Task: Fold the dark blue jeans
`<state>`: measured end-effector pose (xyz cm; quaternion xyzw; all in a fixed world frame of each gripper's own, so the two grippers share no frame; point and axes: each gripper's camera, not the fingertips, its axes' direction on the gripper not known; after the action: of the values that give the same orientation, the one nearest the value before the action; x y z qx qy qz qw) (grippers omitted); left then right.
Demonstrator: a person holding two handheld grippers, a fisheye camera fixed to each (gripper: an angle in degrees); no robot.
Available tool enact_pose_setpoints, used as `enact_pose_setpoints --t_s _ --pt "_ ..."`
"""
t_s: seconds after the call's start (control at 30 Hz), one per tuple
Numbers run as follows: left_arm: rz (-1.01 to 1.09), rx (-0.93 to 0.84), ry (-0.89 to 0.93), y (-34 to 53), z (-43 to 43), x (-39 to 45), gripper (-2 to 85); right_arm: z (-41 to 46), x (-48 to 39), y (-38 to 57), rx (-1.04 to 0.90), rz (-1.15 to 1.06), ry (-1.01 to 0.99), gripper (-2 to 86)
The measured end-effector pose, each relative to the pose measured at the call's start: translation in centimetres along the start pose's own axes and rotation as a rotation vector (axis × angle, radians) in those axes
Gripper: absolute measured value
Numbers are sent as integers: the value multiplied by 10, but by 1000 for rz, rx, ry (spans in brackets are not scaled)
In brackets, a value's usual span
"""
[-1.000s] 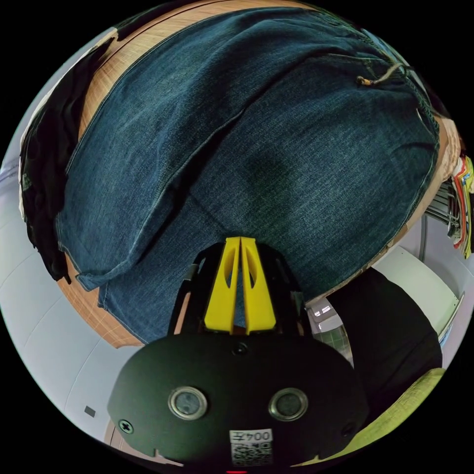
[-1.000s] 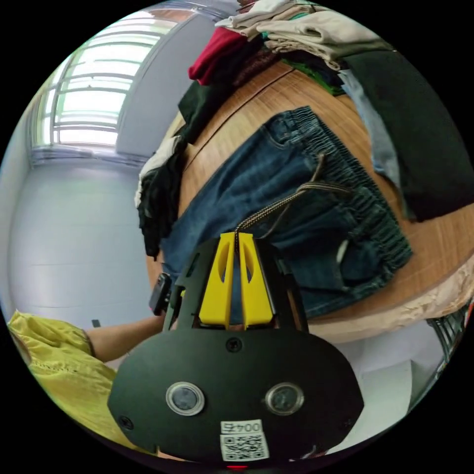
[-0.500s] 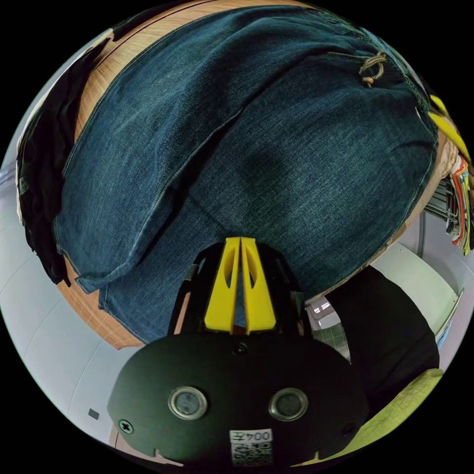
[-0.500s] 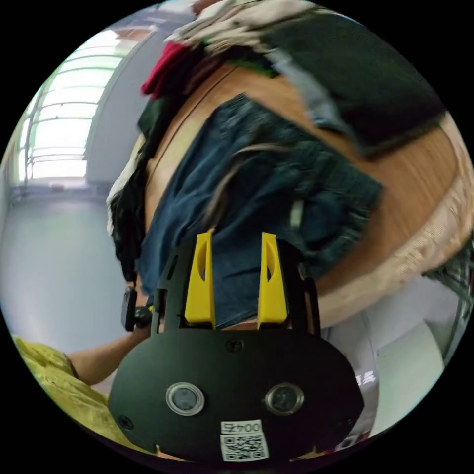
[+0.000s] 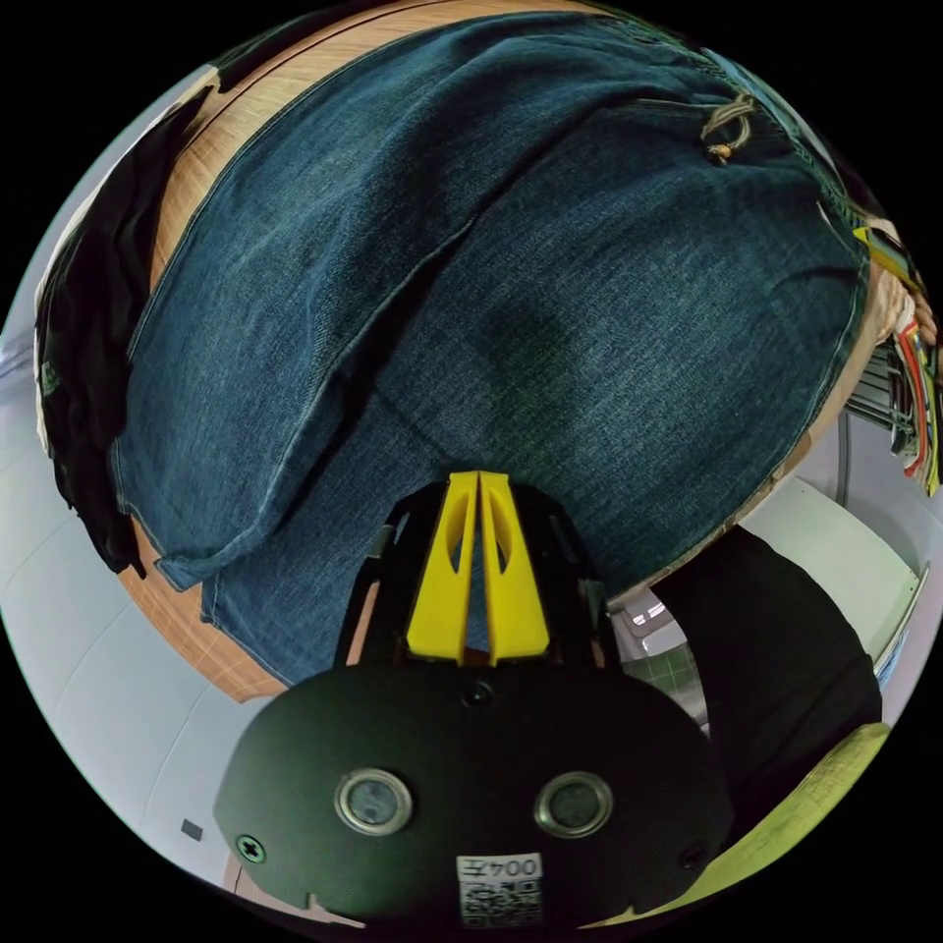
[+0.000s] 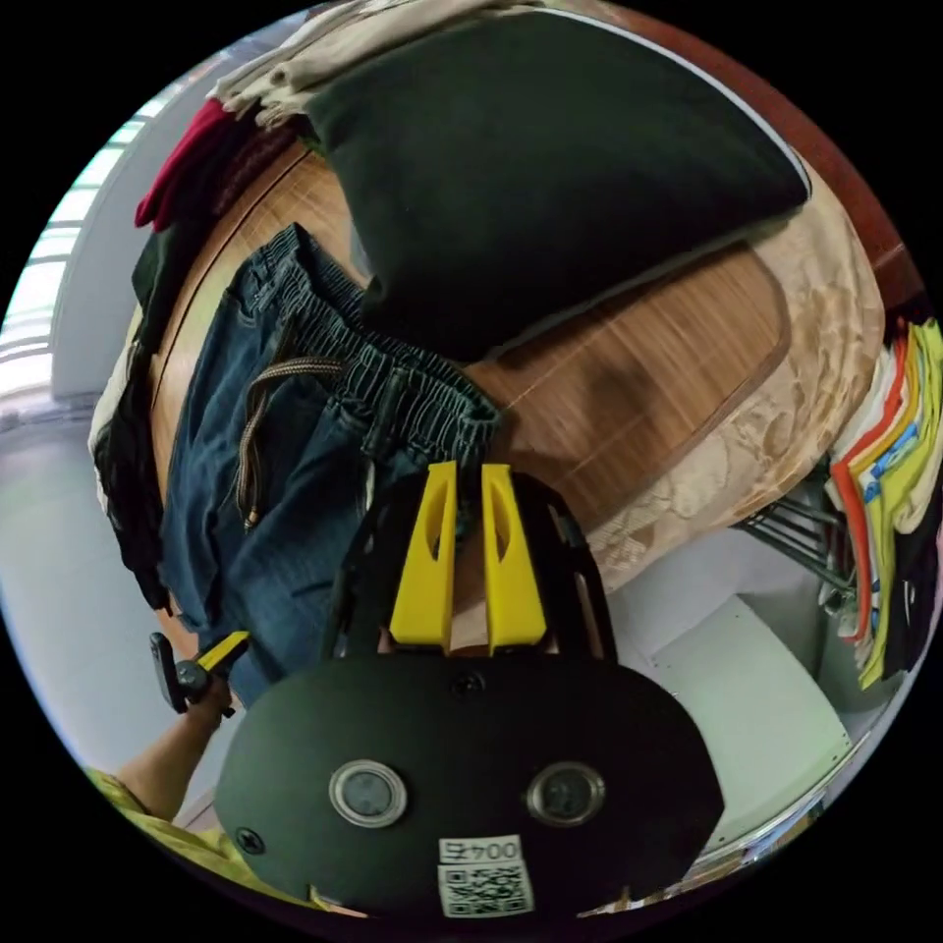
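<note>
Your left gripper (image 5: pixel 477 476) has its yellow tips together over the dark blue jeans (image 5: pixel 511 295), and you cannot tell whether any denim sits between them. The black housing hides the near leg hem. In the right gripper view, the black cushion (image 6: pixel 550 167) covers the far tabletop (image 6: pixel 629 363), and the clothes pile (image 6: pixel 285 74) is cut by the frame edge.

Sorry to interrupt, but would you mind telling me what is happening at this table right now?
A person is folding dark blue jeans spread on a wooden table. The left hand-held gripper sits with its jaws together at the jeans' near edge. The right hand-held gripper has its jaws nearly closed at the corner of the elastic waistband; whether it pinches the cloth is unclear. A dark folded garment lies beside the waistband.
</note>
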<state>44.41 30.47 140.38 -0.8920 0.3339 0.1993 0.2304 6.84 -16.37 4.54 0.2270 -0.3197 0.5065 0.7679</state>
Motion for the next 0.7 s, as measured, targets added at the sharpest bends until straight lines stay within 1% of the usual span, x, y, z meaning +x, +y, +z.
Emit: enact_pose_setpoints --t_s 0.07,0.13,0.2,0.3,0.33,0.37,0.4,0.43,0.5,0.57,0.6,0.67,0.7 --pt "-8 7 14 -1 17 -2 4 -1 5 9 18 19 -16 49" --pt "-13 15 22 -1 31 -3 4 13 9 14 -9 30 10 51" --pt "-7 25 16 -1 46 -1 3 33 8 17 -36 15 55 59" --pt "10 37 -7 -2 71 4 3 43 5 18 -30 44 39 80" --pt "9 37 -11 -3 82 5 3 40 3 20 -15 71 62 84" --pt "0 37 -9 -4 93 5 3 30 -5 27 55 62 98 79" --pt "-7 38 -6 -4 99 5 3 25 -11 32 92 38 112 76" --pt "-21 42 2 -4 111 5 3 17 -25 42 146 -38 110 77" --pt "-36 59 13 -3 129 5 3 16 -48 56 154 -139 51 77" --pt "-30 99 17 2 154 6 3 36 -89 74 65 -272 -46 74" --pt "-26 112 17 4 161 7 3 44 -102 79 38 -308 -61 72" --pt "-1 162 27 10 187 8 3 81 -156 103 -71 -470 -79 66" --pt "5 172 33 12 193 8 3 91 -170 109 -100 -507 -76 65"
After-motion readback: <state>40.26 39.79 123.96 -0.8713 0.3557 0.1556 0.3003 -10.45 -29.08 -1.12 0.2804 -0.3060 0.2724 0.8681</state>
